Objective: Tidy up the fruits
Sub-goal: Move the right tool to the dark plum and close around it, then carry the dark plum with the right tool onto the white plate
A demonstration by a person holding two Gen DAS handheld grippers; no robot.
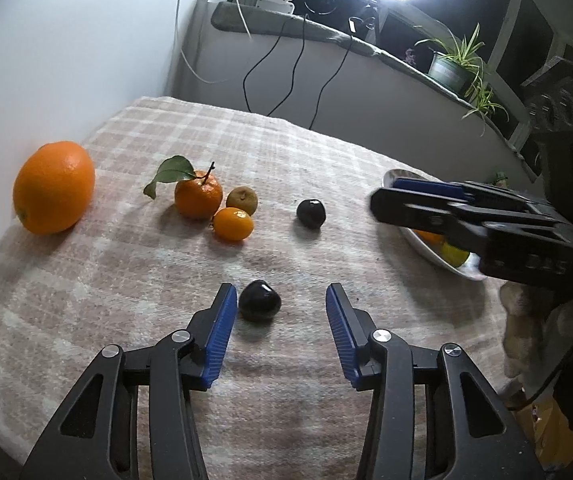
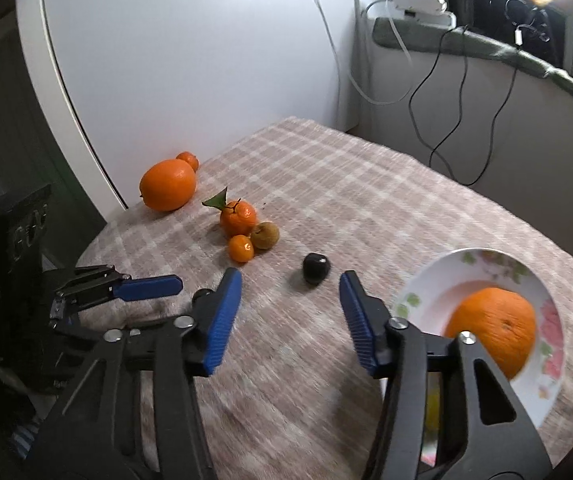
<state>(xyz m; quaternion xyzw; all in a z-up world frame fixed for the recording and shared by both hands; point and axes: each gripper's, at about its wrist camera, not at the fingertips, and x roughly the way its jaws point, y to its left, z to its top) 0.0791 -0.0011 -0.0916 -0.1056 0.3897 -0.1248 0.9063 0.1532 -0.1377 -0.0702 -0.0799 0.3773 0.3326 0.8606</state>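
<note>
My left gripper (image 1: 280,292) stands open low over the checked cloth. A dark round fruit (image 1: 259,301) lies between its fingers, close against the left pad (image 1: 222,320) and well apart from the right one. A second dark fruit (image 1: 310,213) (image 2: 316,267) lies farther on, just ahead of my open right gripper (image 2: 290,280), which has nothing between its fingers. The right gripper (image 1: 386,196) reaches in from the right over a flowered plate (image 2: 426,280). An orange (image 2: 492,330) and a yellow fruit (image 1: 454,254) lie in the plate.
A large orange (image 1: 53,187) lies at the far left by the white wall, with a small mandarin (image 2: 187,160) behind it. A leafy mandarin (image 1: 198,194), a small mandarin (image 1: 233,224) and a brownish fruit (image 1: 242,200) cluster mid-table. Cables hang behind the table.
</note>
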